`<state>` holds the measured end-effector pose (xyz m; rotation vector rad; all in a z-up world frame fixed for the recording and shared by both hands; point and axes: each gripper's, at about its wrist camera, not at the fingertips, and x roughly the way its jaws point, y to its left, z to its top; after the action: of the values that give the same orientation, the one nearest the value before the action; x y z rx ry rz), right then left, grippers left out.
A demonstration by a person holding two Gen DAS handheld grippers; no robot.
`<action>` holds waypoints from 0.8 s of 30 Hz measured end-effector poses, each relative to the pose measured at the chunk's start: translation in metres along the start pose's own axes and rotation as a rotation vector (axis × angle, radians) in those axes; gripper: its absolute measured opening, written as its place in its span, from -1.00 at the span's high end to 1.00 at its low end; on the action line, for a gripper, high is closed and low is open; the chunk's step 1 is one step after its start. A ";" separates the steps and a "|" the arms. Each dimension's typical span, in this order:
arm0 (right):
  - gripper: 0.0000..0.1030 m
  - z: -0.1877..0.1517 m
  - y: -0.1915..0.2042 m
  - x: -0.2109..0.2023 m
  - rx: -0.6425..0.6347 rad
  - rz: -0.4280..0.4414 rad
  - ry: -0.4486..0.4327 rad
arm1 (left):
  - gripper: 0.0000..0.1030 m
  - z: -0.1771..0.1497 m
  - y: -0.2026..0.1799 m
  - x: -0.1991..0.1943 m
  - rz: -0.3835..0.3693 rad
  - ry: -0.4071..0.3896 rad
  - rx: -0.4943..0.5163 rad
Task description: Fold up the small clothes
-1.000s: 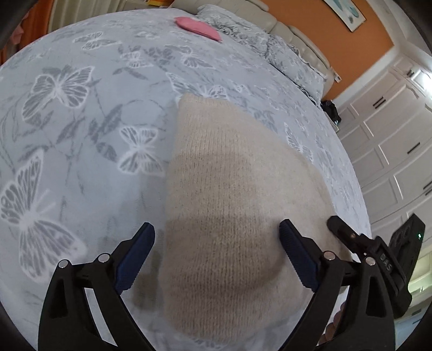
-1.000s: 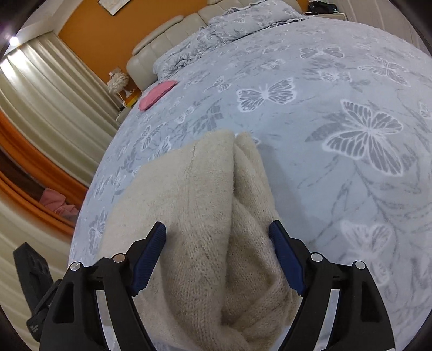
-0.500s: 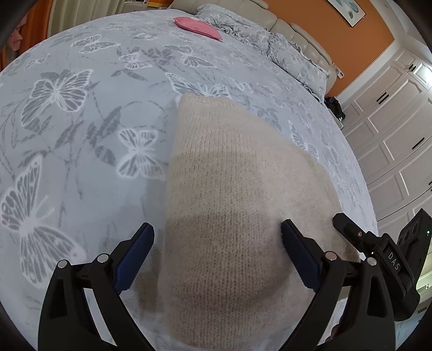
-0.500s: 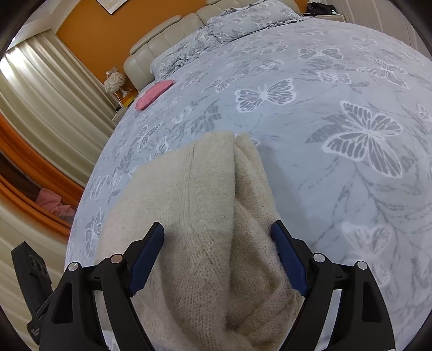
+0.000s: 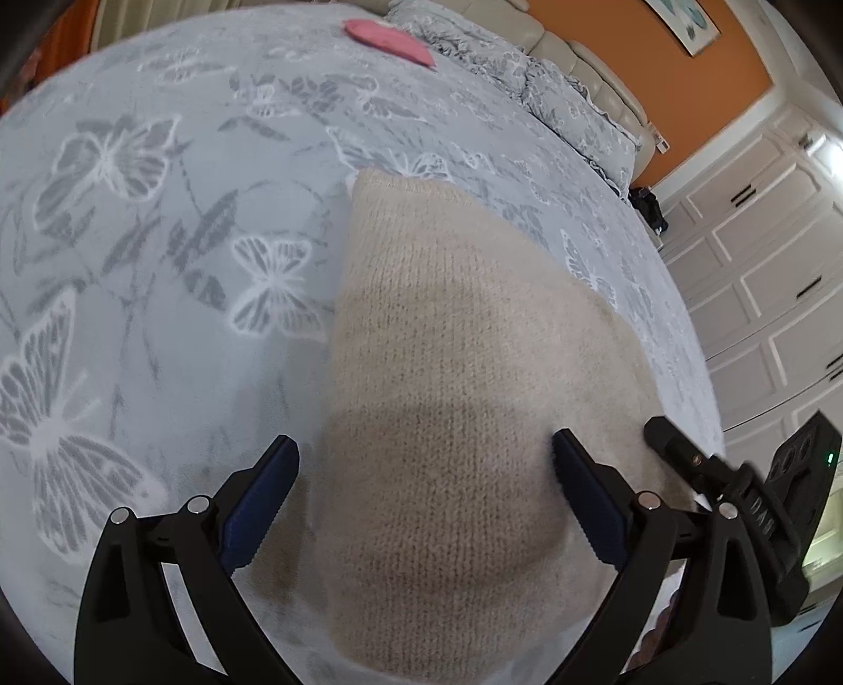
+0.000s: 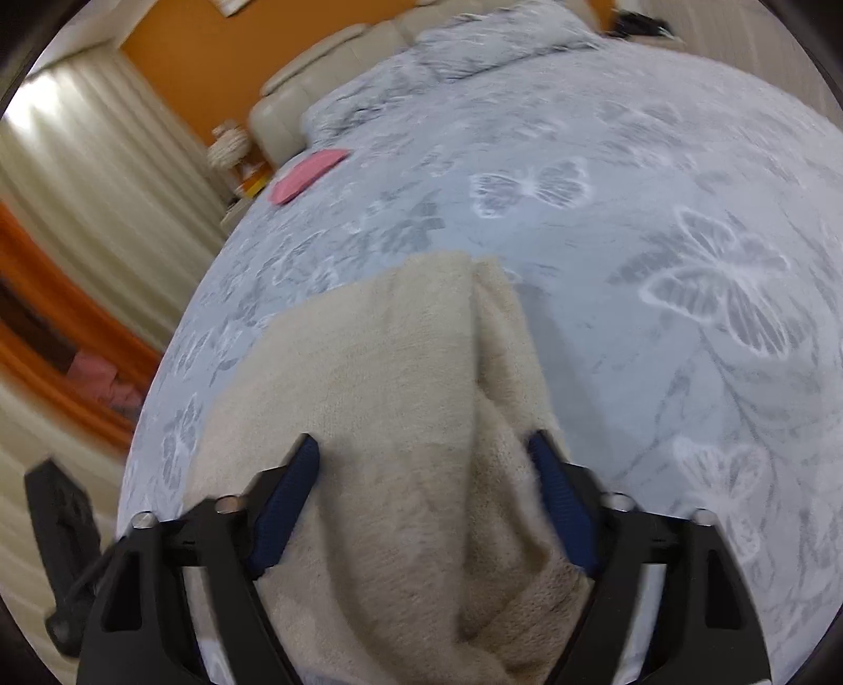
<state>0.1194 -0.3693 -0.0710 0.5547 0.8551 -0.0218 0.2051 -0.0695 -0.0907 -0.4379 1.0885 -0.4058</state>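
We see a cream knitted garment lying on a bed spread printed with grey and white butterflies, and much of it is cut off: in both wrist views its near end runs out under the bottom edge, so we cannot tell what kind of garment it is or how far it reaches. In the right wrist view the whole picture is smeared, and the far pillows and curtains are hard to make out. There the garment shows a deep fold or crease down its right part, and what lies inside that fold is hidden. Our left gripper stands wide open, its blue pads apart on either side of the knit and pressing on nothing; its shadow darkens the wool between them. Our right gripper has just been closing, with the bunched knit between its jaws; the right pad is against the fabric's edge, while we cannot tell whether the left pad presses on it. A flat pink item lies far up the bed near the pillows, well apart from the garment. At the right edge of the left view, the black body of the other gripper is only partly visible. We see no containers.
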 end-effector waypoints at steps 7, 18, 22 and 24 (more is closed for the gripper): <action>0.70 0.022 0.023 -0.029 -0.095 0.087 -0.050 | -0.80 0.002 -0.001 -0.006 -0.009 -0.025 0.003; 0.26 0.028 -0.032 -0.015 -0.026 0.005 -0.007 | -0.80 -0.001 0.000 -0.004 -0.043 -0.008 -0.038; -0.52 0.022 -0.033 -0.018 -0.051 -0.072 -0.017 | -0.87 0.000 0.014 -0.006 -0.087 0.003 -0.125; -0.56 0.013 -0.039 0.001 -0.042 -0.084 0.072 | -0.90 -0.003 0.025 0.005 -0.126 0.052 -0.204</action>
<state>0.1197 -0.4087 -0.0825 0.4820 0.9465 -0.0606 0.2070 -0.0509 -0.1089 -0.6825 1.1617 -0.4203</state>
